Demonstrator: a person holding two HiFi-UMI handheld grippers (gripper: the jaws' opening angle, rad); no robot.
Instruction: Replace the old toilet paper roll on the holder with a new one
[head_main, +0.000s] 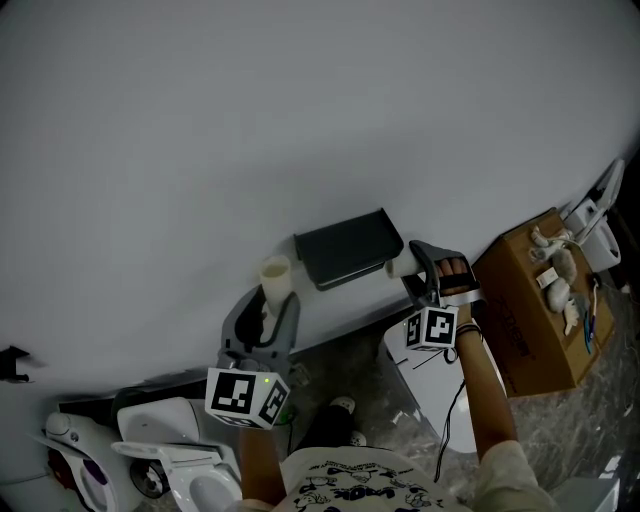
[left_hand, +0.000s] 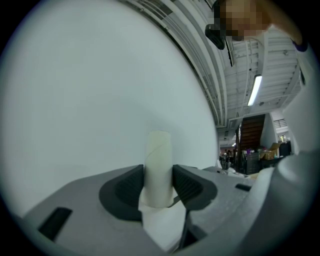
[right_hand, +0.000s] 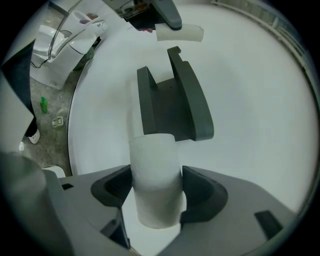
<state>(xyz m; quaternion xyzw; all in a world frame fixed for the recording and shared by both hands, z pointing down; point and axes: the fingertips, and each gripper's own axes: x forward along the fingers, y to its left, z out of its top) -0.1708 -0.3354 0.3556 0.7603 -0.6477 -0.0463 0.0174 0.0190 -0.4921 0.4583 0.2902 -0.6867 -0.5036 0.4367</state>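
The left gripper had its jaws closed on the old tube, a bare core held upright, left of the holder. The right gripper was clamped across the new roll, just beside that dark wall holder. I'd judge the roll light, soft and easily dented, so gripping across its middle looked right.

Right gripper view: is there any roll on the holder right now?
No. The dark holder is bare, and the white roll is clamped in the right gripper instead.
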